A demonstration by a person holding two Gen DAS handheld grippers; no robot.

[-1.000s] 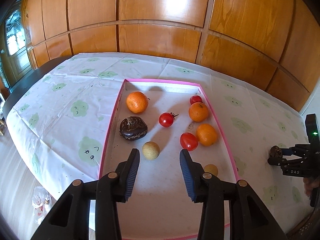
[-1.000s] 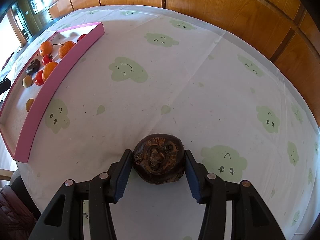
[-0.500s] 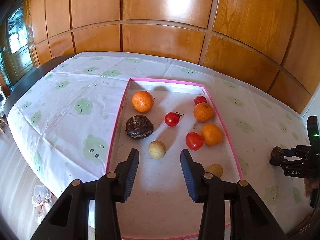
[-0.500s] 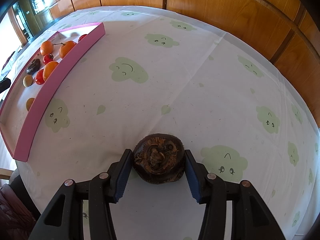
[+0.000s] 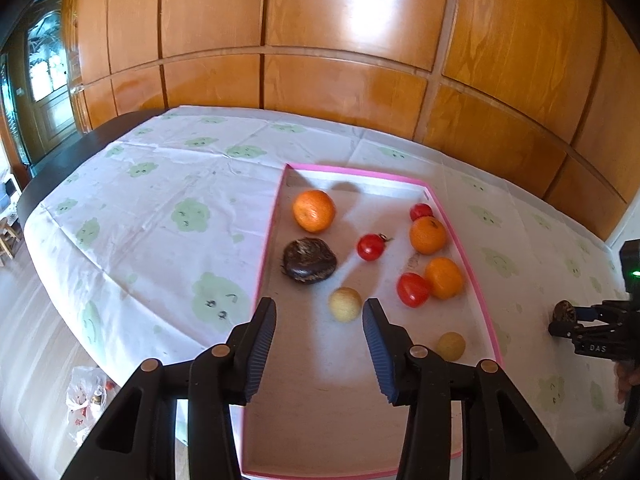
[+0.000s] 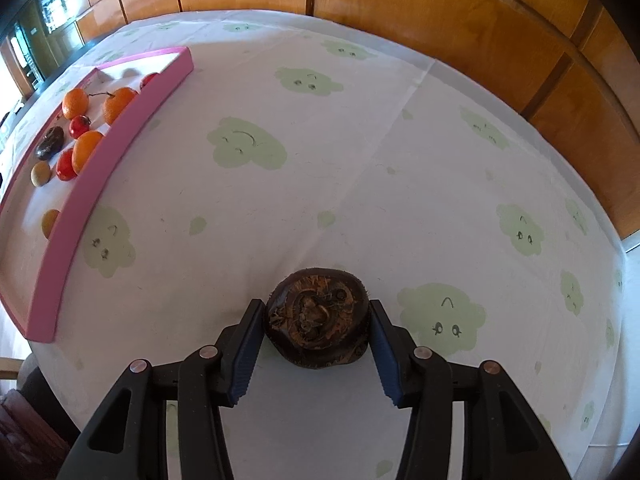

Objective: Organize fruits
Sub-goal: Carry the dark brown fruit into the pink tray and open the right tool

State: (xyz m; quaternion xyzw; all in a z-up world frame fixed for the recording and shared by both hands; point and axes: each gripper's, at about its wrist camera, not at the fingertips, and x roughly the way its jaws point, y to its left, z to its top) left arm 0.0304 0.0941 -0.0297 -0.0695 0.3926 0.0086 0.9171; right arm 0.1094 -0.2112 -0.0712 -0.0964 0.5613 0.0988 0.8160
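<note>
A pink tray on the tablecloth holds three oranges, three red tomatoes, a dark brown fruit and two pale round fruits. My left gripper hovers over the tray's near half, open, with nothing between its fingers. To the right of the tray, my right gripper is shut on a second dark brown fruit, both pads pressed against its sides just above the cloth. The left wrist view shows that gripper at the far right edge.
A white tablecloth with green cloud faces covers the table. Wooden wall panels stand right behind it. The table's left edge drops to the floor, where a plastic bag lies. A hand shows at the right edge.
My left gripper has drifted left, so the tray sits further right in its view, and its jaws stand slightly wider. The right gripper and its fruit have not moved.
</note>
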